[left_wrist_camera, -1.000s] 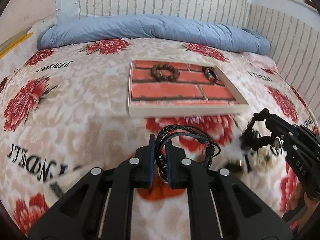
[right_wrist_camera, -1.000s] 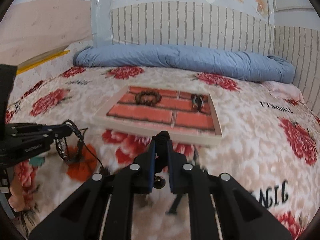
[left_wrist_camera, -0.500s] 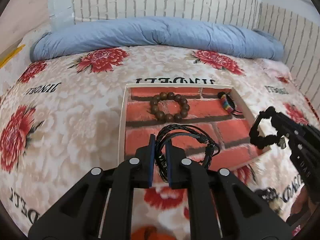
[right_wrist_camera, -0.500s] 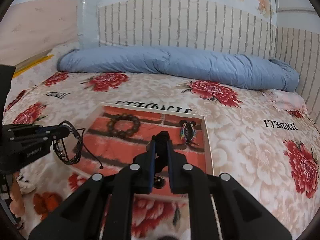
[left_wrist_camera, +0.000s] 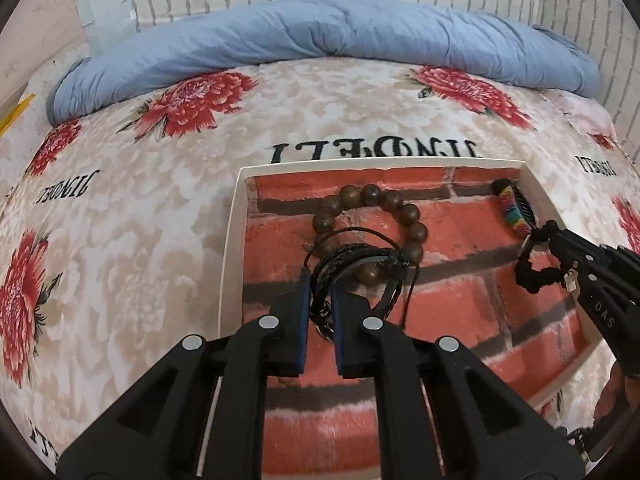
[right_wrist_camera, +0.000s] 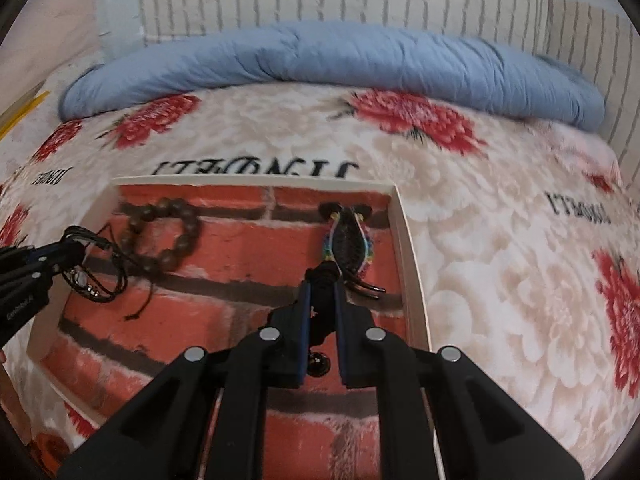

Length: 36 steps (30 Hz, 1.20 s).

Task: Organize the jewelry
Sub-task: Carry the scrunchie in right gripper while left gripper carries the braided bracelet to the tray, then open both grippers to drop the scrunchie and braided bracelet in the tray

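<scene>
- Left claw (left_wrist_camera: pixel 320 300): clamped tight on a black braided leather bracelet (left_wrist_camera: pixel 360 258), whose loops and thin cords hang off the fingertips above the tray interior.
- Right claw (right_wrist_camera: pixel 322 300): clamped on a black knotted cord bracelet (right_wrist_camera: pixel 326 276); in the left wrist view the same bracelet (left_wrist_camera: pixel 538 276) hangs as a loop from the claw tip at 3 o'clock.
- Tray (left_wrist_camera: pixel 232 240): shallow, white-rimmed, floor printed as red brick; it lies on the floral bedspread (left_wrist_camera: pixel 120 220). Both claws are over its interior.
- Brown wooden bead bracelet (left_wrist_camera: pixel 370 232): lying flat on the tray floor toward 12 o'clock from the left claw, partly covered by the leather bracelet in that view.
- Multicoloured woven bracelet (right_wrist_camera: pixel 348 244): on the tray floor near the right-hand wall, directly at 12 o'clock beyond the right claw's tips.
- Blue quilt (right_wrist_camera: pixel 340 60): rolled along the bed's far edge, against a white brick-pattern wall.
- A small dark round bead shows between the right claw's fingers lower down; what it belongs to cannot be told.
</scene>
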Tool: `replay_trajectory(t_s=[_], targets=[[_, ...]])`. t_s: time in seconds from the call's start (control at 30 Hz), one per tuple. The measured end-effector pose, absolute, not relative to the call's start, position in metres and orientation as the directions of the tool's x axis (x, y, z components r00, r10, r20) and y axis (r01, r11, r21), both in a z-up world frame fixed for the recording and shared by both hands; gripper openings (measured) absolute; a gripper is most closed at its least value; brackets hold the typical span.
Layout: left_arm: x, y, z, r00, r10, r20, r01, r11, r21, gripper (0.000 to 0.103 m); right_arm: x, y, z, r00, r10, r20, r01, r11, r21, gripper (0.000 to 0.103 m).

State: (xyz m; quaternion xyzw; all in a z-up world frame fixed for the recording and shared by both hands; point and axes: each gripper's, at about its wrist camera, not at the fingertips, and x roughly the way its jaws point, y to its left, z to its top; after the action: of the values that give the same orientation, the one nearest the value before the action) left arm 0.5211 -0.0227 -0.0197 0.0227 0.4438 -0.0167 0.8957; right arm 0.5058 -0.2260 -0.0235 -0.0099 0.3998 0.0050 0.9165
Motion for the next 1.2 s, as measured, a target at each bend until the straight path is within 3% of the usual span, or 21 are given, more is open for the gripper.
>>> replay_trajectory(t_s=[0.4, 0.67, 0.73, 0.77, 0.8, 0.87, 0.93, 1.07, 1.2], targets=[[0.544, -0.015, -0.046, 0.548, 0.015, -0.836, 0.029, 0.999, 0.036, 0.009, 0.538, -0.225, -0.05, 0.552, -0.034, -0.833, 0.01, 0.999, -0.034, 0.011], [0.544, -0.014, -0.048, 0.531, 0.015, -0.847, 0.034, 0.999, 0.039, 0.011, 0.541, -0.224, -0.057, 0.531, -0.003, -0.848, 0.003, 1.0, -0.002, 0.014], [0.543, -0.014, -0.046, 0.531, 0.012, -0.847, 0.036, 0.999, 0.037, 0.02, 0.541, -0.227, -0.056, 0.517, 0.025, -0.856, 0.012, 0.999, 0.037, 0.015], [0.541, -0.013, -0.044, 0.538, 0.012, -0.843, 0.036, 0.999, 0.037, 0.032, 0.54, -0.229, -0.056, 0.515, 0.036, -0.857, 0.016, 0.999, 0.052, 0.02], [0.537, -0.013, -0.039, 0.553, 0.01, -0.833, 0.036, 0.999, 0.037, 0.041, 0.539, -0.23, -0.056, 0.514, 0.041, -0.857, 0.02, 0.998, 0.06, 0.035], [0.53, -0.014, -0.031, 0.572, 0.0, -0.82, 0.043, 0.999, 0.03, 0.05, 0.536, -0.234, -0.053, 0.511, 0.049, -0.858, 0.034, 0.996, 0.077, 0.05], [0.522, -0.015, -0.022, 0.582, -0.011, -0.813, 0.059, 0.998, 0.029, 0.055, 0.531, -0.236, -0.047, 0.52, 0.076, -0.851, 0.025, 0.994, 0.104, 0.051], [0.499, -0.013, 0.002, 0.627, 0.002, -0.779, 0.067, 0.996, 0.056, 0.082, 0.514, -0.238, -0.029, 0.559, 0.065, -0.827, 0.014, 0.996, 0.088, 0.07], [0.475, -0.001, 0.02, 0.646, 0.007, -0.763, 0.051, 0.997, 0.052, 0.092, 0.491, -0.242, -0.012, 0.599, 0.036, -0.8, 0.015, 0.998, 0.055, 0.083]])
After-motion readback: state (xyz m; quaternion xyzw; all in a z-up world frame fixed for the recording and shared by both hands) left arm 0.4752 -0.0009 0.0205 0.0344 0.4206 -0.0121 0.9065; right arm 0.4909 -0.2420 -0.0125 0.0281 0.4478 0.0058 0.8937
